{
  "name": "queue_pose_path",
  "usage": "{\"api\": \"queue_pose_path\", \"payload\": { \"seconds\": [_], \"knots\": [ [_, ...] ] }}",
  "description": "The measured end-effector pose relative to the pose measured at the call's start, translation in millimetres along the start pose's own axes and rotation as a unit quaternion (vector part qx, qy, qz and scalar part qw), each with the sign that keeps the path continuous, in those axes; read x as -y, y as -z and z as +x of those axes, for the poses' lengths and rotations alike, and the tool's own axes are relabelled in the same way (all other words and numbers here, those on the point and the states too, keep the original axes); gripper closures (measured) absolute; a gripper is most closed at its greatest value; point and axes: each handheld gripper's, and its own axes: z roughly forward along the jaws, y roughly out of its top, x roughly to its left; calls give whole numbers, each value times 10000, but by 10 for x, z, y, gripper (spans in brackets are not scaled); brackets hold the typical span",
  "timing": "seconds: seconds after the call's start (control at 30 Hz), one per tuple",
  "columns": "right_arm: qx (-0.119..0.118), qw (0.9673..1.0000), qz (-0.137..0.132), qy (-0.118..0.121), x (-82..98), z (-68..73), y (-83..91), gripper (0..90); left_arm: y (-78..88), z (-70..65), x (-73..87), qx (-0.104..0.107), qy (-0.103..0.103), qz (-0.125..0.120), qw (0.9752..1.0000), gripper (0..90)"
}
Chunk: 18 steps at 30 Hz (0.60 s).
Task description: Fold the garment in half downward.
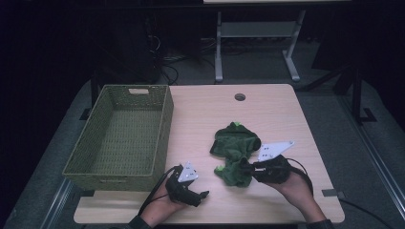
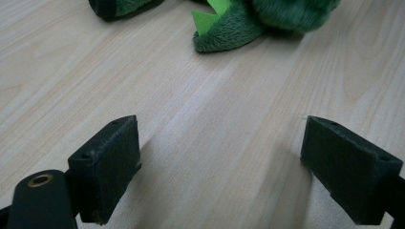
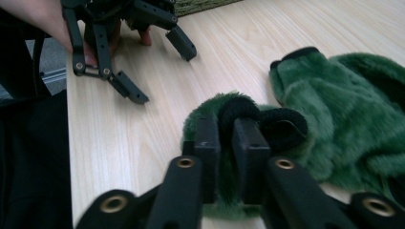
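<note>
Two dark green plush pieces lie on the wooden table (image 1: 272, 114): one (image 1: 236, 139) farther back, one (image 1: 233, 172) nearer with bright green spikes. My right gripper (image 1: 244, 167) comes in from the right and is shut on the nearer piece. In the right gripper view its jaws (image 3: 227, 131) pinch the black cuff (image 3: 236, 110) of that piece (image 3: 210, 107), with the other piece (image 3: 344, 105) to the right. My left gripper (image 1: 200, 185) rests low near the table's front edge, jaws wide open (image 2: 219, 131) over bare wood, the spiked plush (image 2: 229, 33) a short way ahead.
A green woven basket (image 1: 162, 129) stands on the table's left side with nothing visible inside. A round cable hole (image 1: 239, 97) sits near the far edge. The left gripper (image 3: 157, 67) is beyond the plush in the right gripper view. Dark floor and a desk frame lie behind.
</note>
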Motion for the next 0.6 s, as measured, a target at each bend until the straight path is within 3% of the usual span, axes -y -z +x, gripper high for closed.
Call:
{"api": "queue_pose_path", "payload": {
  "seconds": [0.13,0.23,0.37,0.6],
  "knots": [
    [-2,9999,-164,6,-88,-9,-6,760,1,0,0,1,-3,4,10000,124],
    [120,9997,-230,-46,-119,-39,5,816,2,0,-1,2,-2,7,10000,124],
    [376,9986,-239,-300,-91,-163,-50,877,2,3,-1,-6,-27,10,10000,124],
    [244,9985,96,-479,4,-266,-299,893,1,2,-1,-3,-22,4,10000,124]
  ]
}}
